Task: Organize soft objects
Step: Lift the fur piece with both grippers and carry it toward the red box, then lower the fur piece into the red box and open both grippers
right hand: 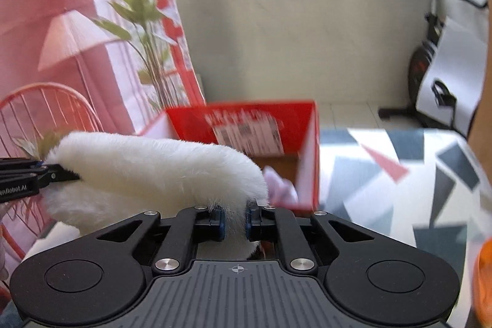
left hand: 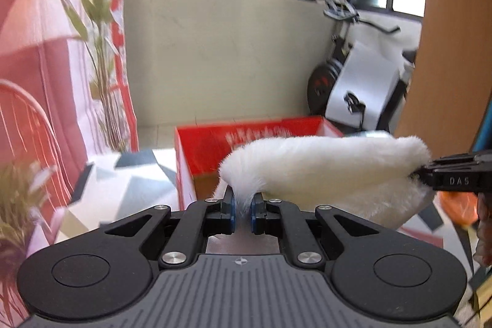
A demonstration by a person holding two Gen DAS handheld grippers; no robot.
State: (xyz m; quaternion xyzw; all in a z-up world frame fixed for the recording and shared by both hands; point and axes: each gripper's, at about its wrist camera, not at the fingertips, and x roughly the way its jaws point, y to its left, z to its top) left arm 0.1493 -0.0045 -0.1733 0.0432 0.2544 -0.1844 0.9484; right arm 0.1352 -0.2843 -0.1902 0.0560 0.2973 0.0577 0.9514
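Here, patterned tablecloth [right hand: 384,174] bearing red box [right hand: 261,119], windowed room, both grippers [left hand: 243,206] [right hand: 235,220] pinching white fluffy fabric [left hand: 323,165]

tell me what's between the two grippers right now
The white furry piece spans the whole stretch, one end pinched in the left gripper, the other in the right gripper. Both wrist views show it.

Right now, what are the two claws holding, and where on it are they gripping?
Both hold one white furry piece. The left claw pinches its one end, the right claw the opposite end, so it spans between them.
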